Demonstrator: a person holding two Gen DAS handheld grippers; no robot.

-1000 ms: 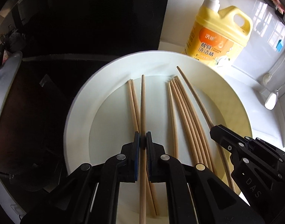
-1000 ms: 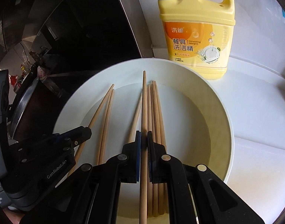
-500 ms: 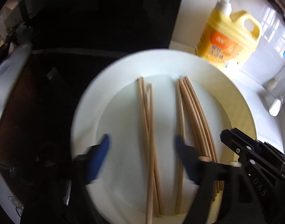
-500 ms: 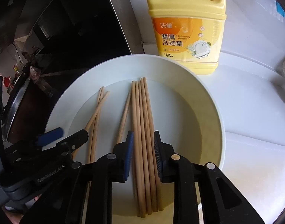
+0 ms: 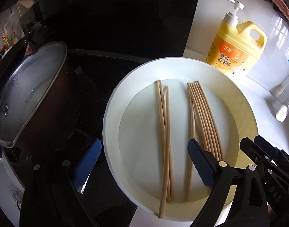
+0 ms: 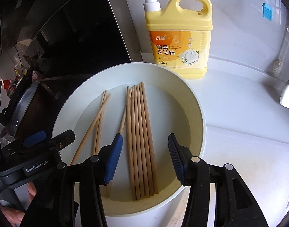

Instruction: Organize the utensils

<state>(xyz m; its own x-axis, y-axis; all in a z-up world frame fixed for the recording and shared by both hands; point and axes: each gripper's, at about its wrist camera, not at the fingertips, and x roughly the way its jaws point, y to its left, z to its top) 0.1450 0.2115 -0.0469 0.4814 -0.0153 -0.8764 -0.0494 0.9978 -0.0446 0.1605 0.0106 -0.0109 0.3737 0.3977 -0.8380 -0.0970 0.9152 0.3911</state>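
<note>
Right wrist: 9 chopsticks (image 6: 139, 140) – 1 plate (image 6: 197, 113).

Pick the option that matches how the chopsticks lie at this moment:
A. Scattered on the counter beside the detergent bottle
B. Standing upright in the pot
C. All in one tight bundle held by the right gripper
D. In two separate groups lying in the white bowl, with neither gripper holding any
D: the chopsticks lie in two groups in the white bowl, and both the left gripper and right gripper stand open above them.

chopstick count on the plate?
10: left group of 3 on the plate, right bundle of 7, one angled. Bundle is tight, so one may be hidden.
</note>
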